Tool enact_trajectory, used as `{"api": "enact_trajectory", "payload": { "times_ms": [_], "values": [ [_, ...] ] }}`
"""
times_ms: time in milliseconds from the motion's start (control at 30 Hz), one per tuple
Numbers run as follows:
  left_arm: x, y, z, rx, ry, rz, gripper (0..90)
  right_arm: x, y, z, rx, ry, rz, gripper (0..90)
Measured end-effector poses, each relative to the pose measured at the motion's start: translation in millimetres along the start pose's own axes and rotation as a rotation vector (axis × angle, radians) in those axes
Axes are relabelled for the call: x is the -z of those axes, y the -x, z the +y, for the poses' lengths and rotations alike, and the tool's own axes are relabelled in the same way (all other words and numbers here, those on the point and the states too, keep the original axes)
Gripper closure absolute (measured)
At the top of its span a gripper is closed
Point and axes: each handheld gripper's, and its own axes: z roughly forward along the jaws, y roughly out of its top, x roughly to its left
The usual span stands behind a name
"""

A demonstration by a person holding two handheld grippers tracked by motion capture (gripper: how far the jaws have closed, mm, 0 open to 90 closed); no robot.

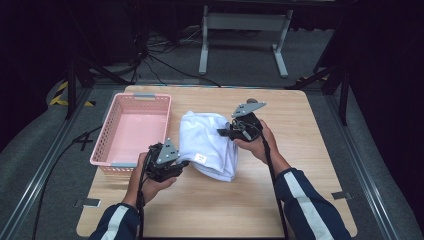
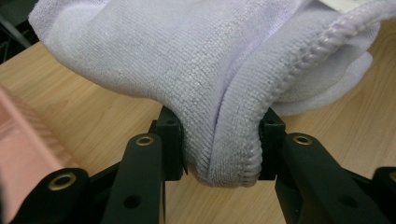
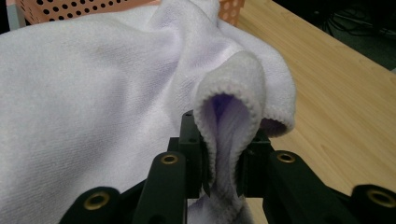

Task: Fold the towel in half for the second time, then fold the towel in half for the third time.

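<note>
Now towel btwn both fingers.

White towel with a pale label; pink basket dotted with holes; light wood-grain table; black grippers; navy sleeves striped white

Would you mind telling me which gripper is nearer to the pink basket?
Left. The left gripper grips the white towel just off the pink basket near corner; the right gripper grips the towel's far side, farther away.
</note>
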Motion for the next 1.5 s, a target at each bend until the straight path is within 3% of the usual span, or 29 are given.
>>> {"api": "enact_trajectory", "payload": {
  "times_ms": [167, 600, 1133, 1400, 1500],
  "values": [
    [19.0, -13.8, -7.5, 0.040, 0.028, 0.035, 64.1, -14.1, -10.4, 24.2, 0.024, 0.010, 0.025, 75.6],
    [42.6, -40.4, -23.1, 0.096, 0.042, 0.114, 64.0, -46.4, -25.7, 64.3, 0.051, 0.005, 0.049, 75.6],
    [74.7, -63.3, -46.3, 0.160, 0.054, 0.225, 64.1, -81.3, -47.1, 102.0, 0.077, 0.009, 0.076, 75.5],
    [89.4, -77.3, -66.1, 0.241, 0.059, 0.295, 64.1, -104.1, -61.1, 116.1, 0.087, 0.009, 0.104, 75.4],
    [91.0, -80.2, -69.8, 0.253, 0.055, 0.324, 64.2, -113.2, -65.0, 121.7, 0.091, 0.005, 0.109, 75.4]
  ]
}}
